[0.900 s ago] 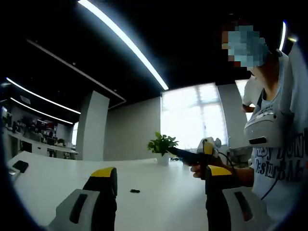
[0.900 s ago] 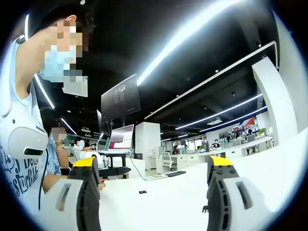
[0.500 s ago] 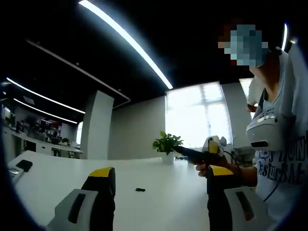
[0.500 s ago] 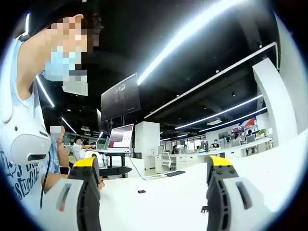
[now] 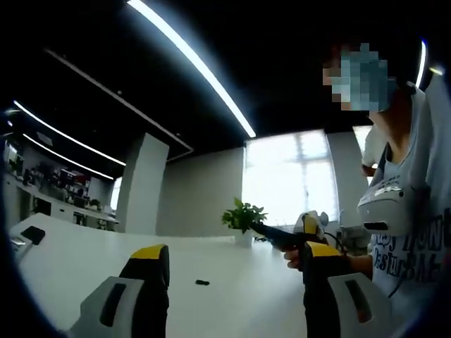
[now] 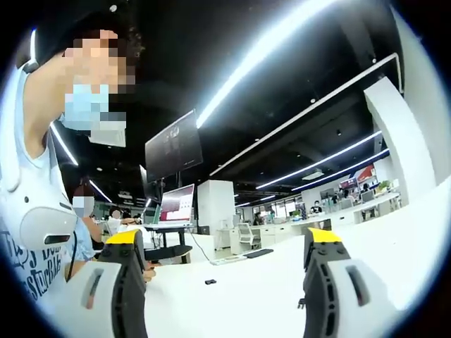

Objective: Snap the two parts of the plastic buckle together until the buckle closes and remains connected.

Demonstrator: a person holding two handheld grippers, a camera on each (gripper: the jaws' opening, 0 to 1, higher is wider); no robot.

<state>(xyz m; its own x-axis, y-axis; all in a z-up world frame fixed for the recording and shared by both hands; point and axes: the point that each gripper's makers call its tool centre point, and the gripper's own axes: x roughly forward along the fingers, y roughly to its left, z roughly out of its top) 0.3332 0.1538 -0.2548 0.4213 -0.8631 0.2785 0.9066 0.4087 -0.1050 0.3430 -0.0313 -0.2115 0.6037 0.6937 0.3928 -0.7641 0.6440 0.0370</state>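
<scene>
A small dark buckle piece [image 5: 202, 282] lies flat on the white table [image 5: 77, 250], out ahead of the left gripper [image 5: 236, 264] and between the lines of its two jaws, well apart from both tips. In the right gripper view the same sort of small dark piece [image 6: 210, 282] sits on the tabletop [image 6: 394, 232] between that gripper's jaws too, far out, and another dark bit [image 6: 301, 304] shows just beside the inner edge of the right-hand jaw — too small and too hidden to tell whether it touches. The left gripper stands with its yellow-tipped jaws spread wide and nothing between them; the right gripper [image 6: 225, 243] is likewise spread wide and holds nothing. In the left gripper view the right gripper [image 5: 285, 236] comes in from the right, held in a hand [image 5: 294, 257]. A potted plant [image 5: 242, 216] stands at the far edge of the table before a bright window [image 5: 287, 179], and a dark flat object [image 5: 32, 234] lies far left. The person's white printed shirt [image 5: 416, 253] is at the right. In the right gripper view, monitors [image 6: 174, 144] and desks — with seated people — stand beyond the table.
</scene>
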